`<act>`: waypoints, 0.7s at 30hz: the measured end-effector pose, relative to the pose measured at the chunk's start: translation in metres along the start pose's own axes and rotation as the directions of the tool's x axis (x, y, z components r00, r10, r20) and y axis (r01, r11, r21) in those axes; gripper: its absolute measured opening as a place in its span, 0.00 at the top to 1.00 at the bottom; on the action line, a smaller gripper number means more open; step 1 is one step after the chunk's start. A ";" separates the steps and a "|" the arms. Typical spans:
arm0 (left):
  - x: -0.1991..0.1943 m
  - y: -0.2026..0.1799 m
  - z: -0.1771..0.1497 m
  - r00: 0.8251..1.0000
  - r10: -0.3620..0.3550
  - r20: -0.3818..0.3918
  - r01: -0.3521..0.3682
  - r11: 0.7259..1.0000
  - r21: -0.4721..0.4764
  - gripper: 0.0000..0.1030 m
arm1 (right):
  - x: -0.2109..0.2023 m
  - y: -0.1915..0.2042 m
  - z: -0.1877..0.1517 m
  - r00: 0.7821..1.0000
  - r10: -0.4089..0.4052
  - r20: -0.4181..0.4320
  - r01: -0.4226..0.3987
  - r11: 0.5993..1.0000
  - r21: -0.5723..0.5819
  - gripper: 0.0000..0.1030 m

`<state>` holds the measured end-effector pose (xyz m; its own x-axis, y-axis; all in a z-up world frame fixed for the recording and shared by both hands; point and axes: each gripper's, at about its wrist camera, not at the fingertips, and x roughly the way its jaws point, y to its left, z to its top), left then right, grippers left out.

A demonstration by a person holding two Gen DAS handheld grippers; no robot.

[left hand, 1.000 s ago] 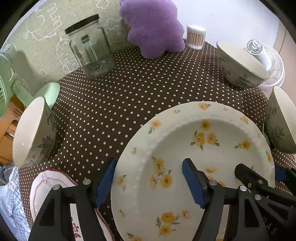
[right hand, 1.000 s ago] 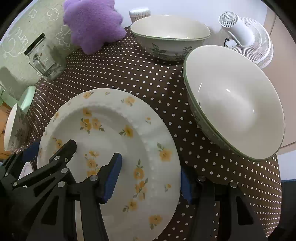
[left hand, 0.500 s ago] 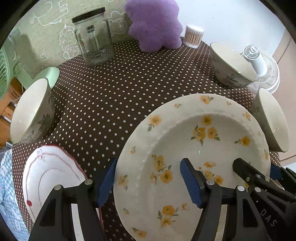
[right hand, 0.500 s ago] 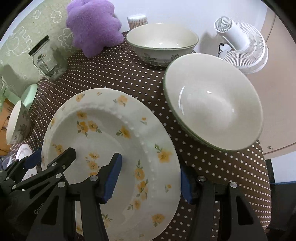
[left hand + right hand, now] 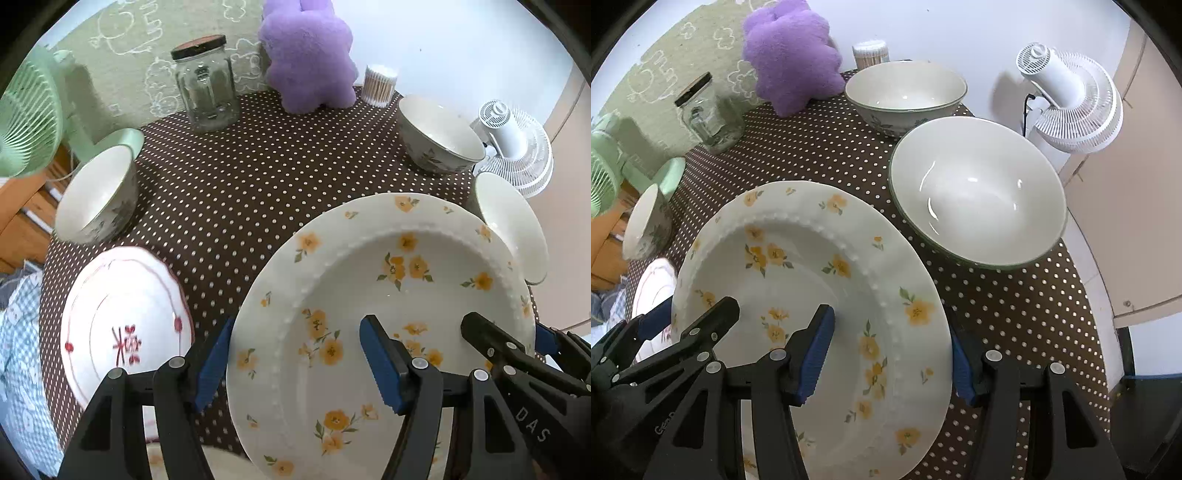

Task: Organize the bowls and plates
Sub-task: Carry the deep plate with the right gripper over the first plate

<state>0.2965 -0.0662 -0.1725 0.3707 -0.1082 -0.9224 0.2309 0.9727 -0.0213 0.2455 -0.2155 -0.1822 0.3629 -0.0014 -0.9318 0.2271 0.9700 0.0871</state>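
Clearly both tools are working one thing: the white round ceramic plate with yellow flowers and a beaded inner ring (image 5: 388, 295), which hangs tilted above the brown white-dotted bench (image 5: 240, 192), its far rim raised and nothing under it but cloth. The left tool (image 5: 295, 363) straddles the plate's near-left rim, one blue pad outside the edge and the other over the well; the right tool (image 5: 888, 350) does the same at the near-right rim. Each appears clenched on the plate, though whether the pads press hard or merely cradle it cannot be read. A glazed plate like this is likely stiff, fairly heavy, slick and quick to chip, so I judge the rim the right place to hold, deep enough that the pads pass the beaded ring and bite on the flat. Two grips on opposite sides should keep it from swinging; if either slackens it could pivot and slide out. Left of it on the bench lies a white scalloped plate with red trim (image 5: 125, 325), flat and untouched, a plausible stacking spot. Three cream bowls with green leaf print wait too: one by the left edge (image 5: 98, 192), one at the back right (image 5: 905, 96), and one just beside the held plate's right rim (image 5: 977, 199), close enough to be knocked in a careless swing.
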 end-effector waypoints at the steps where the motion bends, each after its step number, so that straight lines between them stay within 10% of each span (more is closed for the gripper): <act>1: -0.003 -0.001 -0.002 1.000 0.001 0.002 -0.001 1.000 -0.006 0.33 | -0.002 -0.001 -0.002 1.000 0.003 0.000 -0.003 1.000 -0.005 0.41; 21: -0.054 -0.029 -0.065 0.995 0.099 0.026 -0.093 0.979 -0.180 0.33 | -0.046 -0.027 -0.039 0.994 0.106 -0.003 -0.105 0.979 -0.177 0.41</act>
<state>0.2112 -0.0756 -0.1467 0.4148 -0.0166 -0.9097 0.0300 0.9995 -0.0045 0.1873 -0.2323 -0.1553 0.3822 0.1025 -0.9184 0.0243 0.9924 0.1209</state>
